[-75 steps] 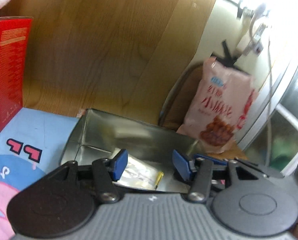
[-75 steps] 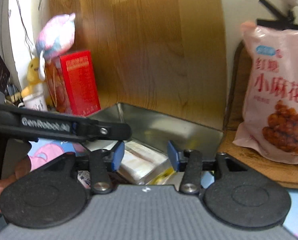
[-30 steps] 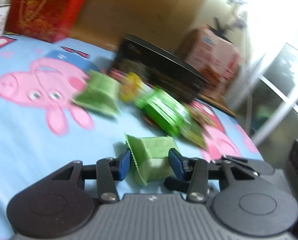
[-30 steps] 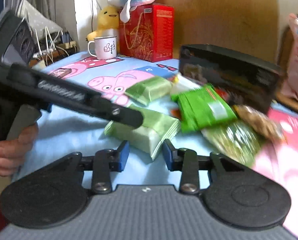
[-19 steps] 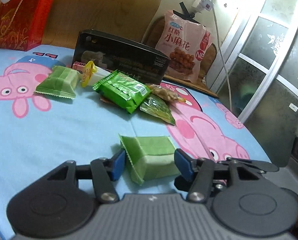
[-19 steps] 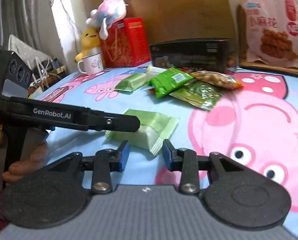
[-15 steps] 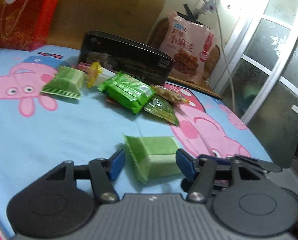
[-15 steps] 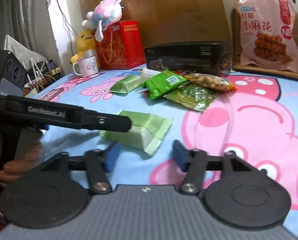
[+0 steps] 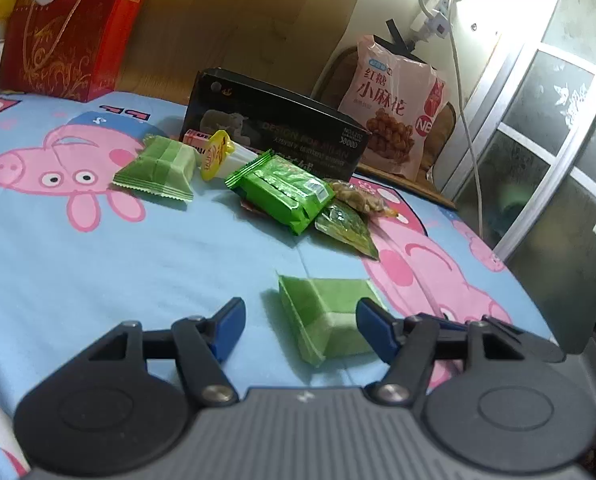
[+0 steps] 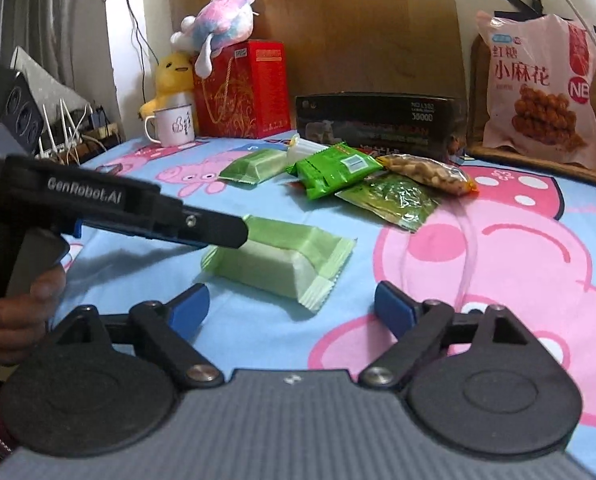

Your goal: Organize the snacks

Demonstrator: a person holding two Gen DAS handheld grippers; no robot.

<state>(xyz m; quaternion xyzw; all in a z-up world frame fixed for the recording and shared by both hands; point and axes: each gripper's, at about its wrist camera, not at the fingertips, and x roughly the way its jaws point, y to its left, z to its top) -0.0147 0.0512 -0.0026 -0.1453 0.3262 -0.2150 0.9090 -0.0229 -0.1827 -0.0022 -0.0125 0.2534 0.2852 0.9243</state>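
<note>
A pale green wrapped snack [image 9: 329, 320] lies on the blue cartoon-pig cloth [image 9: 118, 264], just ahead of both grippers; it also shows in the right wrist view [image 10: 282, 260]. My left gripper [image 9: 299, 322] is open, its blue fingers either side of the snack without touching. My right gripper [image 10: 292, 306] is open wide and empty just short of it. Farther back lie a second pale green snack [image 9: 158, 170], a bright green packet [image 9: 286, 190], a dark green packet [image 9: 345, 228], a nut bag [image 10: 429, 172] and a black box [image 9: 282, 136].
A red gift box [image 9: 70, 32], a mug [image 10: 172, 126] and plush toys [image 10: 214, 28] stand at the back left. A pink snack bag [image 10: 537, 88] leans on a chair at the back right. The left gripper's body [image 10: 110, 208] crosses the right view's left side.
Both grippers came back from the black box to the near pale green snack. In the last half second both sets of fingers have opened wider around it.
</note>
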